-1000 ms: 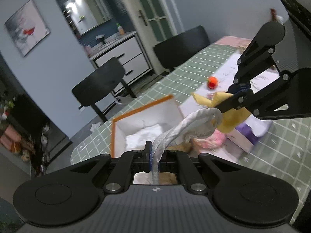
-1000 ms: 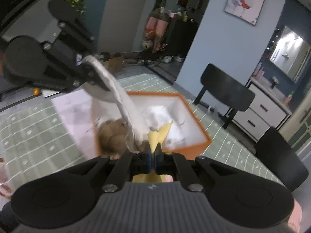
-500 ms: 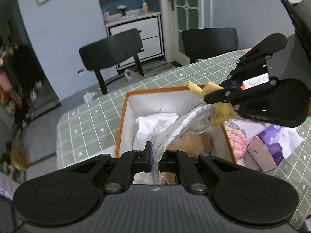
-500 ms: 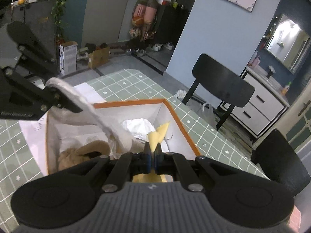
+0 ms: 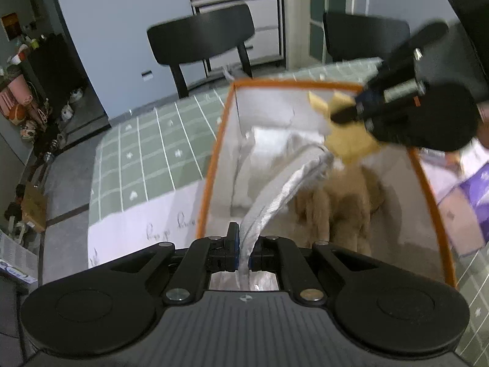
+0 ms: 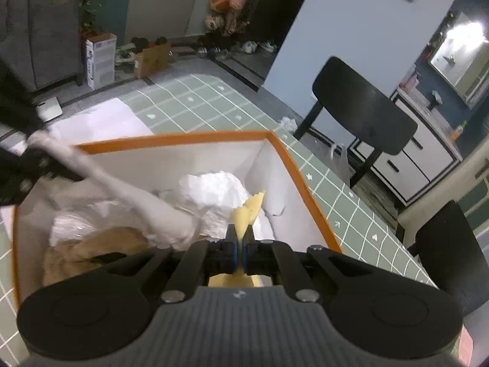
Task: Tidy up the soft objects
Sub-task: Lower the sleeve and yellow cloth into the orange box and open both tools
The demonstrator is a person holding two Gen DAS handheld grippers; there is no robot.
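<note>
Two grippers are counted: the left gripper (image 5: 243,252) and the right gripper (image 6: 241,252). One orange-rimmed box (image 5: 214,165) is recorded at 12 o'clock of both views. Inside it, one grey-white cloth (image 5: 275,195), one yellow cloth (image 5: 348,143), one brown plush item (image 5: 336,205) and one white crumpled mass (image 6: 214,189) are counted. Two black chairs are noted, at 11 o'clock (image 5: 201,36) and 1 o'clock (image 5: 363,35). One green checked tablecloth (image 5: 146,153) is recorded.

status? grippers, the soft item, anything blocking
Left gripper shut on grey cloth; right gripper shut on yellow piece. Both over orange-rimmed box. Brown plush and white stuffing already inside; drop path open.
</note>
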